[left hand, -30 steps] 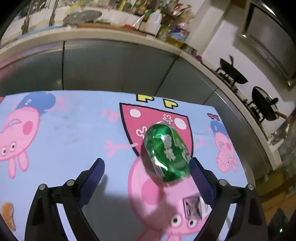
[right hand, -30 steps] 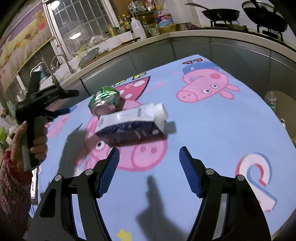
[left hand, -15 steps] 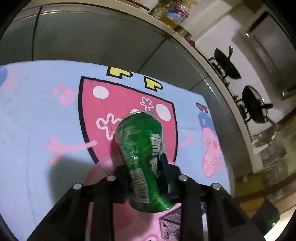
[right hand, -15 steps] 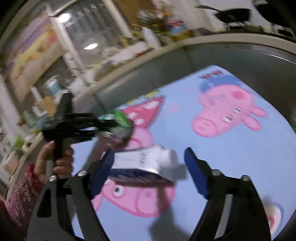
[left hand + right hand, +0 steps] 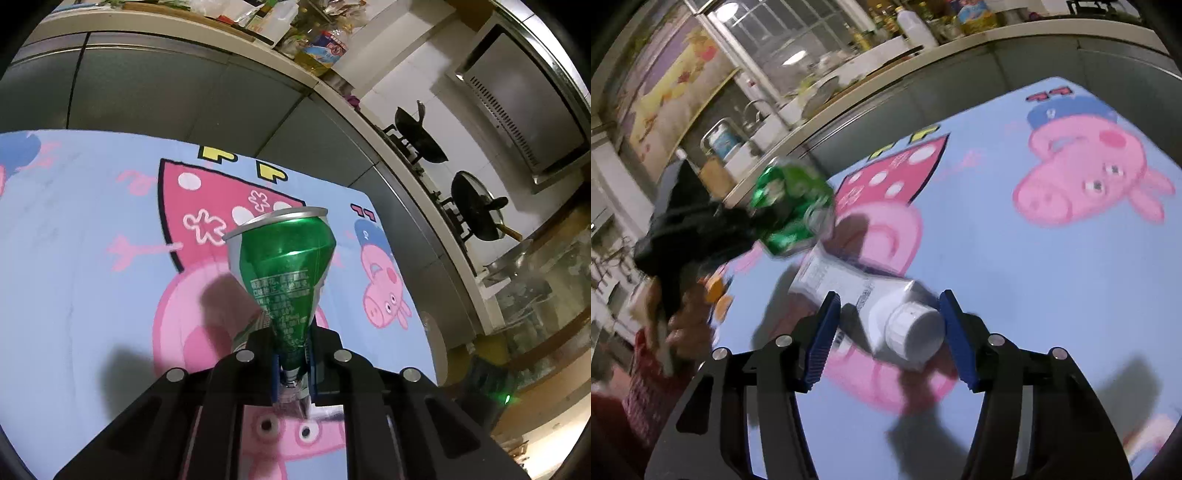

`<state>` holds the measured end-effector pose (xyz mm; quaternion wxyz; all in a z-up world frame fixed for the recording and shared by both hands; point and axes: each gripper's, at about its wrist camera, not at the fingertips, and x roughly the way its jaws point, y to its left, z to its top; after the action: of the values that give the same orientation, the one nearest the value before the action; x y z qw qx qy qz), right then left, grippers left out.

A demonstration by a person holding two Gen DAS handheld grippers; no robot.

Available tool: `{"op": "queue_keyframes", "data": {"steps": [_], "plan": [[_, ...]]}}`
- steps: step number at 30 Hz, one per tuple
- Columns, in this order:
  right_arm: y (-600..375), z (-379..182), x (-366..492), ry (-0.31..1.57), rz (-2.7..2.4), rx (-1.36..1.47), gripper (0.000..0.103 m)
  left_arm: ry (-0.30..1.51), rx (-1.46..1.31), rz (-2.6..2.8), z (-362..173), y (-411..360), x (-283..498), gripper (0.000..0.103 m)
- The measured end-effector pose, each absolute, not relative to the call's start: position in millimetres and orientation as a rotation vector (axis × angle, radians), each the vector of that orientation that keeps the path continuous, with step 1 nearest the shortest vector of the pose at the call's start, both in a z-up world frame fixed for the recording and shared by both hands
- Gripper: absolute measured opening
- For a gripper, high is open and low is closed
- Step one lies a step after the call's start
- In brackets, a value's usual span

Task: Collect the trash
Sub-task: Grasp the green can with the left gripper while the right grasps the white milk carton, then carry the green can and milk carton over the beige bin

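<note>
While unreadable — green can's [image 5: 284,266] small print

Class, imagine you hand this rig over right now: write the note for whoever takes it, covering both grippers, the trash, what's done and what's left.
Left gripper: jaws closing on the crushed green can, pinched flat and lifted off the tablecloth.
Right gripper: jaws closing around the white carton, cap end between the pads; grip not confirmed.
Done: can picked up.
Left: finish gripping the carton, then bin both. No bin in view.
</note>
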<state>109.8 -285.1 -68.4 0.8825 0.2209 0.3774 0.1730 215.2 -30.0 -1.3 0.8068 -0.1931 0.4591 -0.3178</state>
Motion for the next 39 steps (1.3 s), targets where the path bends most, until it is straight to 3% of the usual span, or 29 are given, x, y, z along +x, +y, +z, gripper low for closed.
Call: {"op": "queue_keyframes", "data": {"steps": [5, 8, 11, 18, 19, 20, 21, 29, 39], "plan": [[-253, -66, 55, 0.817, 0.423, 0.369, 0.058, 0.967, -0.421, -0.708, 4, -23, 195, 0.011], [-235, -58, 34, 0.779, 0.357, 0.184, 0.074, 0.953, -0.407, -0.699, 8, -19, 184, 0.011], [-235, -50, 33, 0.719, 0.223, 0.087, 0.078, 0.94, -0.402, -0.686, 13, -16, 177, 0.011], [-215, -57, 77, 0.704, 0.141, 0.042, 0.08, 0.936, -0.389, -0.674, 19, -15, 158, 0.011], [-212, -61, 81, 0.714, 0.127, 0.029, 0.079, 0.937, -0.383, -0.673, 19, -16, 155, 0.011], [-208, -67, 89, 0.731, 0.12, 0.018, 0.062, 0.938, -0.374, -0.671, 19, -18, 153, 0.011], [-209, -72, 93, 0.754, 0.134, 0.025, 0.052, 0.941, -0.36, -0.668, 18, -20, 149, 0.011], [-288, -58, 57, 0.745, 0.169, 0.376, 0.05, 0.981, -0.3, -0.728, 16, -60, 133, 0.011], [-432, -58, -30, 0.636, -0.111, 0.578, 0.05, 1.046, -0.105, -0.999, 22, -230, 98, 0.011]]}}
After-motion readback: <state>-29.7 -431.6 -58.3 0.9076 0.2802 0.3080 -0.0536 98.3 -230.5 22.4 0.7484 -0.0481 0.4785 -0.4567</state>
